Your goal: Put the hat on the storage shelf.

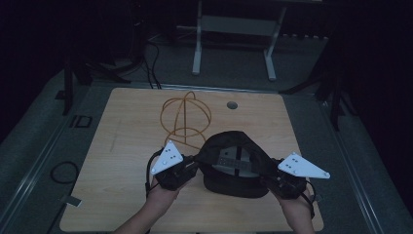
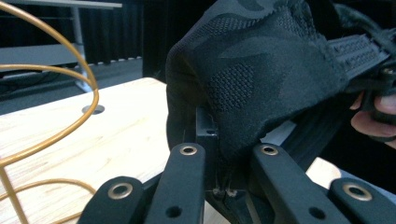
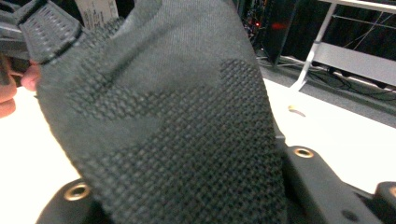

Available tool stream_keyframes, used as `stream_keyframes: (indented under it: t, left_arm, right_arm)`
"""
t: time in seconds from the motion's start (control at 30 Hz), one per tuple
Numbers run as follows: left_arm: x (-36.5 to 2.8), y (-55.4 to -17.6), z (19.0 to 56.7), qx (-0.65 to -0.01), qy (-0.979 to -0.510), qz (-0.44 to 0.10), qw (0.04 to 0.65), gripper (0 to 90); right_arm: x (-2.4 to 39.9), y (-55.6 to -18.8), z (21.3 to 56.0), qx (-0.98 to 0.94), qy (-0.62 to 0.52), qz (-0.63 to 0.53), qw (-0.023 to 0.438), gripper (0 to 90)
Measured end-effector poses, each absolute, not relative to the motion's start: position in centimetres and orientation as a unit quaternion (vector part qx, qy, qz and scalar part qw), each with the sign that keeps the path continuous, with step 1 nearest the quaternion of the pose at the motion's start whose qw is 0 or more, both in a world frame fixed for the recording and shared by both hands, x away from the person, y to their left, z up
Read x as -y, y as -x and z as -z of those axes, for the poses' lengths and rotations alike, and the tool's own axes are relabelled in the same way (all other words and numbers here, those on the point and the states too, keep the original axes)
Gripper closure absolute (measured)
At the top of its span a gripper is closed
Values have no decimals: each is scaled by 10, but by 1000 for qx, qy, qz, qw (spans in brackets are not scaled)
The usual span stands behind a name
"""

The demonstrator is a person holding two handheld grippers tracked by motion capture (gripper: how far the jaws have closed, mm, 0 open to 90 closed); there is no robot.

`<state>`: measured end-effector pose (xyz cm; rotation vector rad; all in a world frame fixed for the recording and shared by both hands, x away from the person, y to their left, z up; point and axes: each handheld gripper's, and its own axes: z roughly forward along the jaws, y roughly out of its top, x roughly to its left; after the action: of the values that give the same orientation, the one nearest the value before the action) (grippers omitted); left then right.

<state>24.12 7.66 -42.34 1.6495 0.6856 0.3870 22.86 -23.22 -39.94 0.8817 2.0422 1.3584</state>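
We have the black cap (image 1: 234,163) lifted off the counter (image 1: 122,161), stretched between us with its opening facing up. Our left tool (image 1: 191,165) is clenched on the cap's left edge, and our right tool (image 1: 272,178) seems clamped on the right edge, though cloth hides its jaws. The wire hat stand (image 1: 186,117) waits empty just behind; seating the cap on it is likely what remains.

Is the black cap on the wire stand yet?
No. The black cap hangs between both claws, in front of the empty wire stand.
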Motion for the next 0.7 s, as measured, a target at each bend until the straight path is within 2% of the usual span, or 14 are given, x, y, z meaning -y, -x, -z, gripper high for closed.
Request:
stream_keyframes:
  t: [0.4, 0.7]
  left_arm:
    - [-81, -239, 409, -285, -709, -175, 621, 876]
    - [-84, -237, 404, -280, -709, -184, 621, 876]
  right_arm:
    - [238, -216, 405, -770, -312, -499, 248, 415]
    - [244, -204, 413, -796, -281, -487, 224, 381]
